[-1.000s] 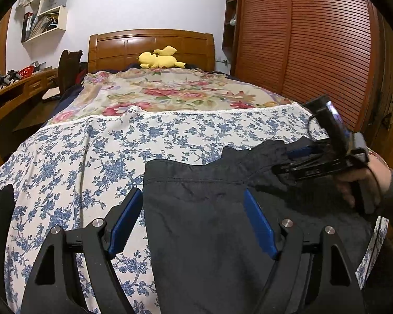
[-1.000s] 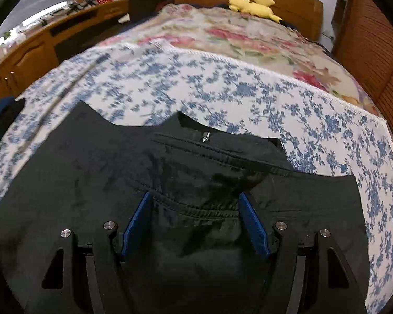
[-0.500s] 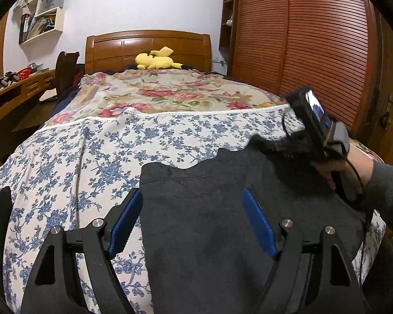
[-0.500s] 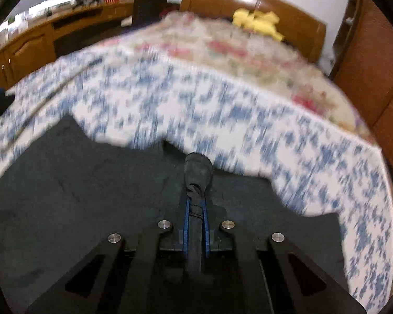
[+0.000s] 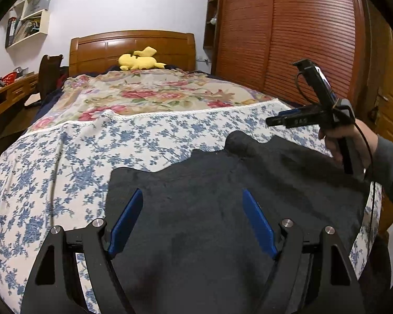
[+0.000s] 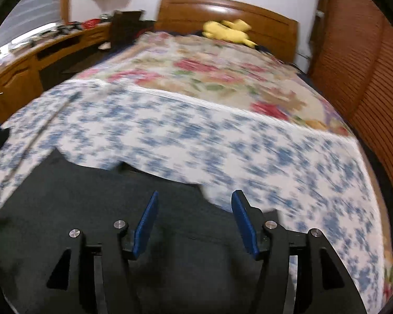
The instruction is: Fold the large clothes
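Where half a second ago our right gripper (image 6: 195, 218) pinched a fold, it now hangs spread and empty above the black garment (image 5: 222, 209) lying flat on the blue-flowered bedspread (image 5: 65, 157), our left gripper (image 5: 191, 219) likewise spread.

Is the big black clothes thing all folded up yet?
Not yet. The dark garment lies spread on the blue-flowered sheet, its far edge uneven. Neither gripper holds it: the left gripper and right gripper are both open above it. The neat folds remain to do.
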Motion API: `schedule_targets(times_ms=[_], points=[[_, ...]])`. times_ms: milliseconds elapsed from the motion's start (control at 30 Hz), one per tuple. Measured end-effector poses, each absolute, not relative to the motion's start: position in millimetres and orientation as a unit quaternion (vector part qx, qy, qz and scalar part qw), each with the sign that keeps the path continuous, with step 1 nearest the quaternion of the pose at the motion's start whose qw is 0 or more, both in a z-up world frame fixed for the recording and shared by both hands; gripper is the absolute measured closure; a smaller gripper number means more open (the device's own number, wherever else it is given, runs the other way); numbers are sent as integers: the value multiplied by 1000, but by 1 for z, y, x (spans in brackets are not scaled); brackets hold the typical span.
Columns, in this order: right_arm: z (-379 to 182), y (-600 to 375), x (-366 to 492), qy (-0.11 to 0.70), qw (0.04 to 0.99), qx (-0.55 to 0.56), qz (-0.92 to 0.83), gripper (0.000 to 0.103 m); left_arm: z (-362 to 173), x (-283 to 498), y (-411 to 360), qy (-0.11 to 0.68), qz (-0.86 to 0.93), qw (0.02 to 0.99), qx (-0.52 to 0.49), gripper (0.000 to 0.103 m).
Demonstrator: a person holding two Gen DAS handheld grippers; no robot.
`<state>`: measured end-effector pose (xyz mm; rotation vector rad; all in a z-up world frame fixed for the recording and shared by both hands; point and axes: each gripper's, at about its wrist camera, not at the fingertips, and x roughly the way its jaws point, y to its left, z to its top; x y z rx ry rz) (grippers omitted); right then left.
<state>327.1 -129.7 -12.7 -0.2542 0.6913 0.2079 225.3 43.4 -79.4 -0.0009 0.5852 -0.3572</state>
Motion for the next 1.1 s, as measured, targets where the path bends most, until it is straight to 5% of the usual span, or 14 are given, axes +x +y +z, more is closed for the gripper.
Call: schedule_targets(times_ms=[367,467,567,833,933,1000,1100], points=[[-80,-221,381,441,896,-55,14,47,-104,236,22,321,-182,929,18,24],[-83,-225,395,444,894,-34,52,89,-107,238,20,326,-183,927,19,24],[-78,-222,394,422,903,-65,55,96,-107,240,18,328,-184,926,18,24],[-61,-235,389,388,916,-100,-32,95,-102,236,16,322,-185,928,18,24],[-45,-231,372,376,920,-107,-27,77,-99,234,15,318,-186,930,20,24],[-36,-232,354,370,924,-99,-7,53,-97,231,13,315,-187,930,20,24],[-29,-225,314,362,927,-92,30,50,-92,226,9,309,-192,931,22,24]])
